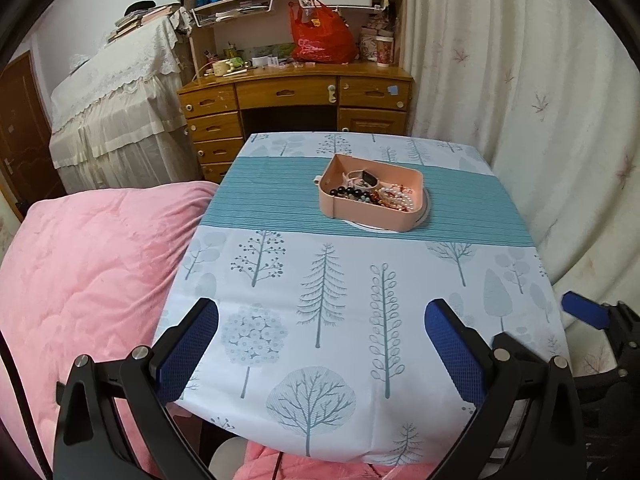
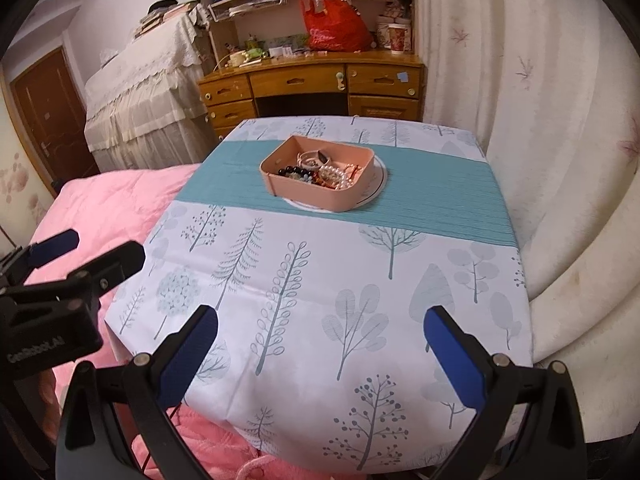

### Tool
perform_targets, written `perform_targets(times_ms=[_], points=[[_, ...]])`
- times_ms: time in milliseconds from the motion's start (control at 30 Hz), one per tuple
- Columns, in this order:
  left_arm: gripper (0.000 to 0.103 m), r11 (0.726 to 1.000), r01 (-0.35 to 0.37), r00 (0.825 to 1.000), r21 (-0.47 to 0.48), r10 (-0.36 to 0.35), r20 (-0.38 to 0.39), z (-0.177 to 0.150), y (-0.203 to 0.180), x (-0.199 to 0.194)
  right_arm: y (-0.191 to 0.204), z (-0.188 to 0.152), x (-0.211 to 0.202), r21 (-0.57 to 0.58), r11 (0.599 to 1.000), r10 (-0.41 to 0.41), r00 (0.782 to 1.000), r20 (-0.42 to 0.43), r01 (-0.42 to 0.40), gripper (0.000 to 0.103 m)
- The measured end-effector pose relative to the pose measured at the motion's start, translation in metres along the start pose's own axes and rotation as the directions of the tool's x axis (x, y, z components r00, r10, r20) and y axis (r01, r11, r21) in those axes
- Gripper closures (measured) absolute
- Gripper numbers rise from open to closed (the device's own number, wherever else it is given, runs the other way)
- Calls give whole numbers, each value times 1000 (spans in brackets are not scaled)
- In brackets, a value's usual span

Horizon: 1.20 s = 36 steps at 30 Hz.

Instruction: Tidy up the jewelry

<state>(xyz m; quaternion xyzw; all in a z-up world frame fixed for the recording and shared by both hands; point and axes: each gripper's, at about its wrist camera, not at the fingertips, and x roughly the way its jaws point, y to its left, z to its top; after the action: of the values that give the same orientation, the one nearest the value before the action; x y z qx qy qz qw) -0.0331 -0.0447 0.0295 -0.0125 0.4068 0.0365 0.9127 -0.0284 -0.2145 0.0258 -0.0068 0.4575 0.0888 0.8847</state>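
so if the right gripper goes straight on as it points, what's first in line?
Probably the pink tray of jewelry, near its right end. The right gripper, jaws open, has only bare tablecloth ahead until then. Depth is unclear; a low path could touch cloth first.

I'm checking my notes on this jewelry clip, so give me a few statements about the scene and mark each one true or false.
1. The pink tray sits on the teal stripe of the tablecloth. True.
2. The left gripper is shut on a bracelet. False: its jaws are wide open and hold nothing.
3. The pearl beads lie inside the tray. True.
4. The tray is empty. False: it holds beads and other jewelry.
5. The right gripper is open, short of the tray. True.
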Motion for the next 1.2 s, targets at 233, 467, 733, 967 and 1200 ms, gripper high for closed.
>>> perform_targets(times_ms=[233,467,733,967,1200], points=[[1,1000,9,1000,13,-9,7,-2,-5,0,5,0,2,11,999,42,999,2,-42,0],[1,1000,17,999,10,-17,44,-2,-8,-4,4,0,-5,16,999,32,999,35,-33,0],[1,999,-19,996,27,17,92,-2,-16,-15,2,-1,-12,19,1000,17,998,52,-18,0],[1,999,-18,994,27,15,105,-1,-17,-20,1,-1,-18,23,1000,16,998,66,-18,0],[1,999,-25,994,33,21,107,-2,-19,-21,0,-1,-18,23,1000,8,998,65,-9,0]])
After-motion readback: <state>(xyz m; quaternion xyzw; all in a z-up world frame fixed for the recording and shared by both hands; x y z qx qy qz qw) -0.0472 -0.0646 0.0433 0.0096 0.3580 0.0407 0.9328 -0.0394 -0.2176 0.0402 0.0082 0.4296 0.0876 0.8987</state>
